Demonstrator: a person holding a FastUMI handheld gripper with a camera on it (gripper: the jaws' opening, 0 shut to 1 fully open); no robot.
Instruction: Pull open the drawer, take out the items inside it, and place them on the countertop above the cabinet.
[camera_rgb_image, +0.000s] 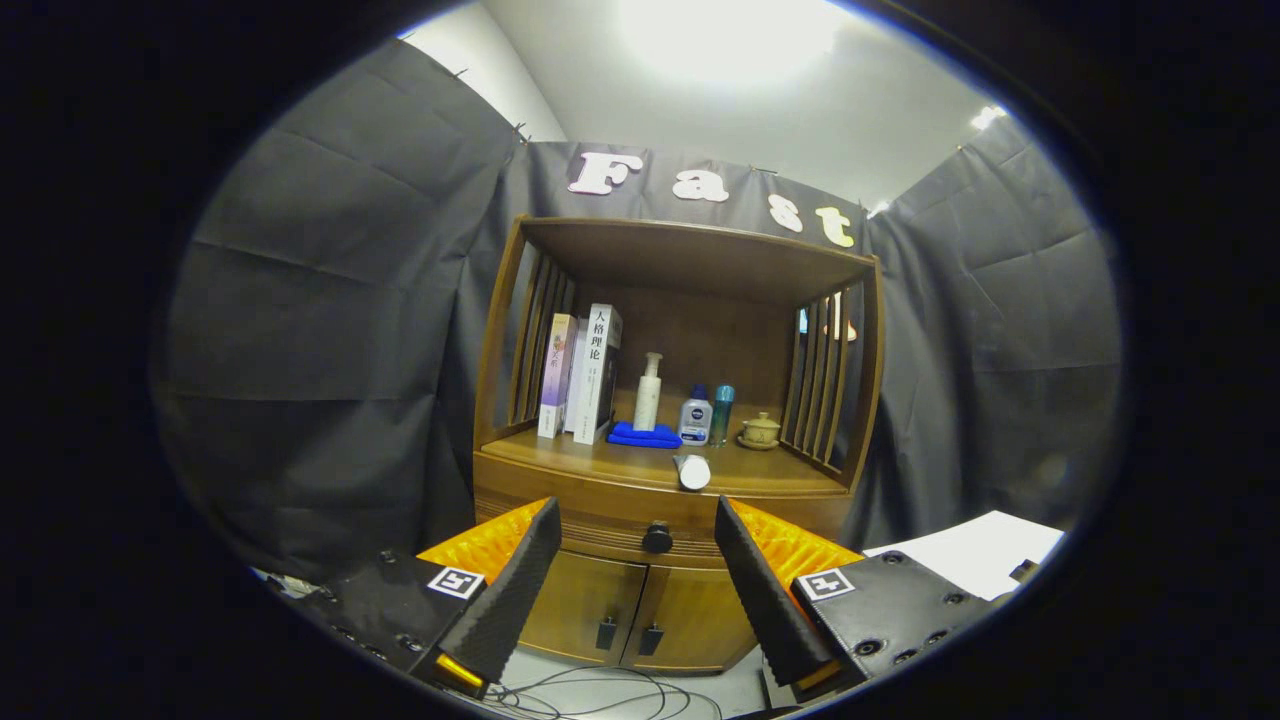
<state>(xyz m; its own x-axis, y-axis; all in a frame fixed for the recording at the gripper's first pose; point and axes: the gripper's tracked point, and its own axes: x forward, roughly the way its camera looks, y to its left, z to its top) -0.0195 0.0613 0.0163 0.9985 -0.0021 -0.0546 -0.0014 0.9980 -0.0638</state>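
Drawer (655, 535) front sits flush in the cabinet (640, 600), closed, with its round dark knob (657, 538) showing between your claw (638, 545) fingers and some way beyond their tips. The claw stands wide apart, gripping nothing, and it is centred on that knob, which suits a straight approach to a small round pull.

Going left to right along the desk (760, 478) above the drawer: a few books (585, 375) stand upright against the slatted left side, which props them. Next comes a folded blue cloth (645, 435) with a tall pump bottle (648, 392) behind it, then a short squat bottle (696, 418) and a slim teal one (721, 413), then a small lidded cup on a saucer (759, 431) near the right slats. A white cylinder (692, 472) lies on its side near the front edge, just above the knob.

Whether any of these came from the drawer, you cannot tell; a closed drawer fits both a full one and one emptied and pushed back. Below, the two cabinet doors (630, 610) are closed.
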